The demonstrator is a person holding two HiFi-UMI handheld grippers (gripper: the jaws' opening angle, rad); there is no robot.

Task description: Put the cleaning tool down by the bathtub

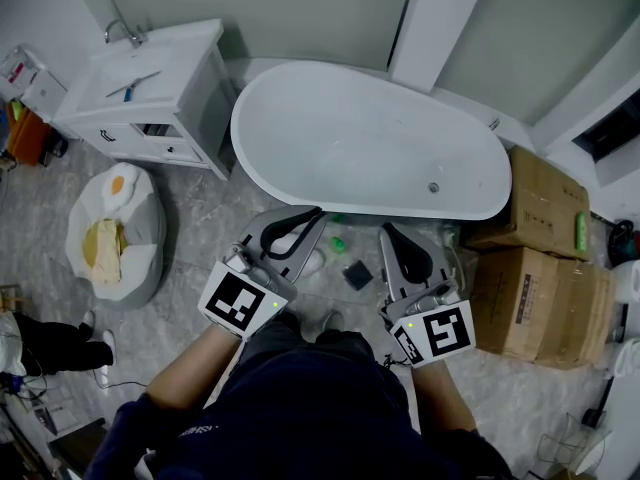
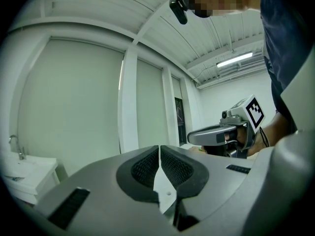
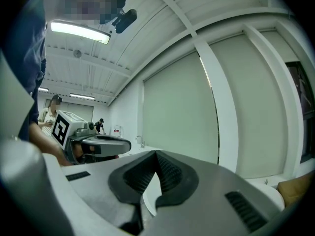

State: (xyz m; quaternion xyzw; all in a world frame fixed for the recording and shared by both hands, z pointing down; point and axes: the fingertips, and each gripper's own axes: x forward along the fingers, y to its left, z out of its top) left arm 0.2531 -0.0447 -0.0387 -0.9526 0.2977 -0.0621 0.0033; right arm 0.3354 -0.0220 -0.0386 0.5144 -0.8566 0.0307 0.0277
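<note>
Starting closest: looking down past a dark top [image 1: 300,408] at the left gripper [image 1: 314,214] and the right gripper [image 1: 389,231], both carried out front, roughly level, aimed toward the tub. Checked each gripper's own view. Left one pinched together, pads meeting, nothing caught between. Same story on the right, closed up on empty air. Guessing hands-off on purpose, with the tool already let go rather than carried.

Just beyond the tips, down on the grey tiled floor [image 1: 195,223]: spotting a small dark square pad [image 1: 357,274], probably the cleaning tool, though too small to be sure. Lying flat between the two grippers, lower than both and touching neither, maybe a bit nearer the right. Also a little green thing [image 1: 338,240] just past it, no idea what. Both parked near the foot of the white bathtub [image 1: 370,138], so reads like the put-down is pretty much done.

Further out: white sink vanity [image 1: 185,53] left of the tub, fried-egg beanbag [image 1: 140,228] in front of it, cardboard boxes [image 1: 530,288] stacked off to the right.
</note>
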